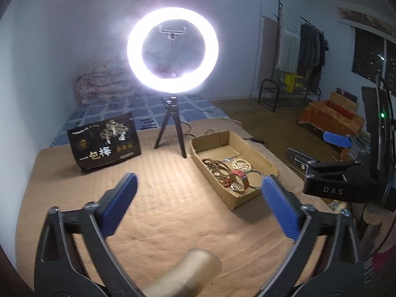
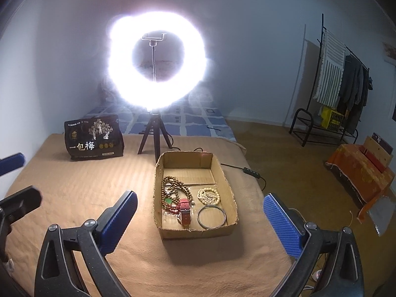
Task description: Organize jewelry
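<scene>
Looks like the sorting step is basically wrapped up: brown bead necklace [image 2: 173, 188], cream bead bracelet [image 2: 209, 196], red-strap watch [image 2: 185, 214] and silver bangle [image 2: 211, 216] all sitting inside the cardboard box [image 2: 198, 232], which rests on the tan blanket [image 2: 81, 193] toward its right edge. Beads along the box's left wall, cream bracelet and bangle toward its right wall, watch between them. Far half of the box empty.

Left gripper [image 1: 198, 205] spread as wide as it goes, nothing between the blue pads, hovering over bare blanket left of the box. Right gripper [image 2: 200, 222] same story, gaping wide and empty, lined up with the box's near wall but apart from it.

No loose jewelry visible anywhere on the blanket, just a dark snack bag [image 2: 93, 137] near the far-left corner and a ring light [image 2: 156, 64] on its tripod at the far edge.

Next move, probably: either call it done, or reach in and untangle the bead pile, which would need a careful pinch on one strand
</scene>
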`<move>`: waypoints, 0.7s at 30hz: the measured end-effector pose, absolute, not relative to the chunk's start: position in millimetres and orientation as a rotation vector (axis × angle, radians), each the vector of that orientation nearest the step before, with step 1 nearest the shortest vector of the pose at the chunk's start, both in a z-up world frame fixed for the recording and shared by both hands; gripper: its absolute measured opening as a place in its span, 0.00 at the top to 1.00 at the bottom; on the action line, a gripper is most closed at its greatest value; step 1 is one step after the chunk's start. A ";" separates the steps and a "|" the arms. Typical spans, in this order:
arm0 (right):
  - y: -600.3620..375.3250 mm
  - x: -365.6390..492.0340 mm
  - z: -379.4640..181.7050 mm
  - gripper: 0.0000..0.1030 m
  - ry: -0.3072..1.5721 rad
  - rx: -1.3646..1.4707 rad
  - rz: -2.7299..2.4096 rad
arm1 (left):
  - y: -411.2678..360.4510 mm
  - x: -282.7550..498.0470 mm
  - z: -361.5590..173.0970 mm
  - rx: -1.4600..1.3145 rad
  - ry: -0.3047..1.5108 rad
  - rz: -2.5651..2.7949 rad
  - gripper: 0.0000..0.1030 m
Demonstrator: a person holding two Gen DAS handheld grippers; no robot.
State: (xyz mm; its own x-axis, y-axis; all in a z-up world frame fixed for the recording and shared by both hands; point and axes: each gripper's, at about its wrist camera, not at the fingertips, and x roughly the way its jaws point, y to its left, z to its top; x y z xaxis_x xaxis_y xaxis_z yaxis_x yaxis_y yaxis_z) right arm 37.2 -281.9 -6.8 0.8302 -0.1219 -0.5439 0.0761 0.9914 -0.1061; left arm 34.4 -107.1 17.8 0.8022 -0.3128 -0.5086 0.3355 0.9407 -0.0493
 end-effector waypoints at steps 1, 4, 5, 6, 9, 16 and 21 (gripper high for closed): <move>-282.7 37.0 -7.2 0.00 0.581 -0.079 -0.107 | -105.8 34.4 18.0 0.040 0.534 -0.343 0.00; -284.0 36.3 -7.1 0.00 0.578 -0.074 -0.110 | -103.7 36.9 18.2 0.033 0.541 -0.327 0.00; -284.0 36.0 -6.9 0.00 0.577 -0.073 -0.109 | -102.4 37.6 17.8 0.033 0.546 -0.323 0.00; -283.8 36.0 -6.7 0.00 0.577 -0.074 -0.109 | -102.0 37.8 17.4 0.033 0.551 -0.317 0.00; -284.2 36.0 -6.9 0.00 0.576 -0.078 -0.113 | -103.1 36.5 15.8 0.044 0.556 -0.311 0.00; -288.3 35.7 -8.2 0.00 0.578 -0.068 -0.117 | -105.2 32.5 14.4 0.063 0.550 -0.311 0.00; -291.2 35.5 -8.6 0.00 0.575 -0.057 -0.125 | -103.2 31.4 15.3 0.054 0.546 -0.305 0.00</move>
